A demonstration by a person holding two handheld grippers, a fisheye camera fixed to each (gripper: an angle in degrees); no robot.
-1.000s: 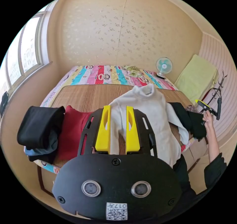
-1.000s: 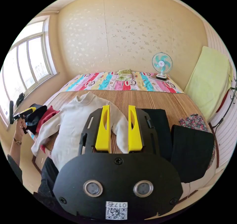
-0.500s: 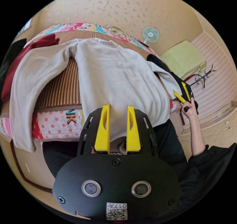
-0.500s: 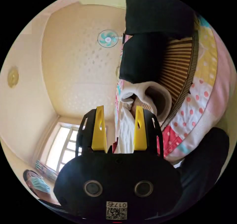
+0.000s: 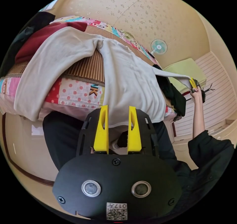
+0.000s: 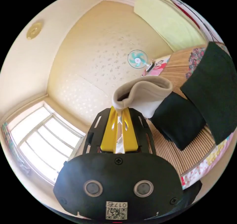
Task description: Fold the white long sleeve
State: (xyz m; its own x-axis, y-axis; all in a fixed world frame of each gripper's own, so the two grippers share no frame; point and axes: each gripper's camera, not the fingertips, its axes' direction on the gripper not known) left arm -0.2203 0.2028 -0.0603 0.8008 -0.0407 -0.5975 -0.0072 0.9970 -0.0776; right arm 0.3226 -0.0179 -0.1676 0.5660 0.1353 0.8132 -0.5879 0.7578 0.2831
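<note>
— Where is the white long sleeve (image 5: 128, 78)?

— Spread unfolded across the bed (image 5: 81, 94). The right gripper (image 6: 120, 115) pinches its cuff (image 6: 144, 95); the left gripper (image 5: 118, 125) hovers, fingers spread, by the hem. Every fold remains.

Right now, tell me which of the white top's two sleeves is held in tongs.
The sleeve stretched toward the fan side, its cuff pinched in the right tongs. The other sleeve hangs loose over the bed edge.

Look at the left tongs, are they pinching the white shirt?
No, the left tongs stand open just below the white shirt's hem.
</note>
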